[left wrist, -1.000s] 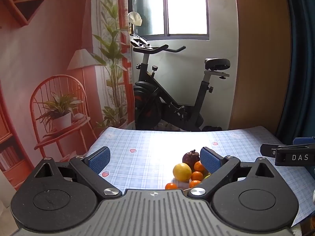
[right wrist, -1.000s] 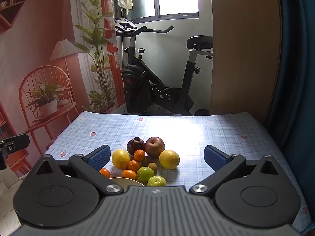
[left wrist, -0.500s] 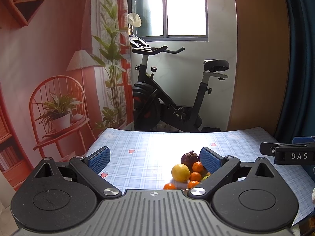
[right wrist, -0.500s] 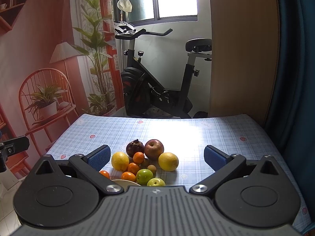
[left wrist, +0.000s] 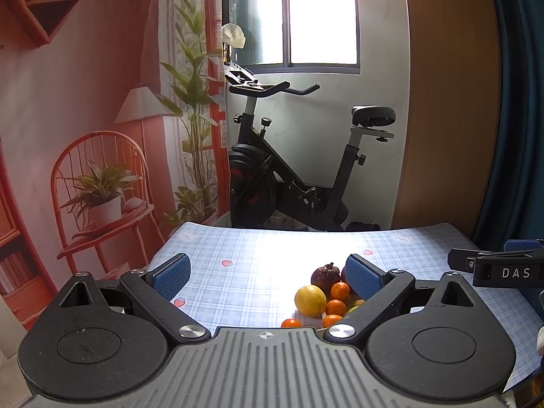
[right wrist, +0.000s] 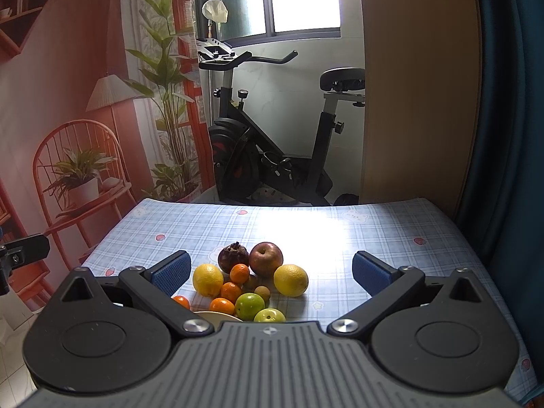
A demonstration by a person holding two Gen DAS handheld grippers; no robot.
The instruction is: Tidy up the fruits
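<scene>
A cluster of fruit lies on the blue checked tablecloth (right wrist: 374, 238): a red apple (right wrist: 266, 258), a dark mangosteen (right wrist: 233, 257), two yellow lemons (right wrist: 207, 279) (right wrist: 291, 280), several small oranges (right wrist: 239, 273), two green fruits (right wrist: 250, 306) and small brown ones. A pale plate rim (right wrist: 214, 315) shows at the near edge. My right gripper (right wrist: 270, 272) is open and empty above the near side of the fruit. My left gripper (left wrist: 268, 277) is open and empty, left of the fruit; a lemon (left wrist: 310, 300) and the mangosteen (left wrist: 325, 276) show by its right finger.
An exercise bike (right wrist: 272, 156) stands beyond the table's far edge. A dark blue curtain (right wrist: 503, 136) hangs at the right. A wall backdrop with a pictured chair and plants (left wrist: 102, 187) is at the left. The right gripper's side (left wrist: 503, 272) shows in the left wrist view.
Both grippers have tilted slightly upward or drawn back; the fruit sits a little lower in both views. Both stay open and empty.
</scene>
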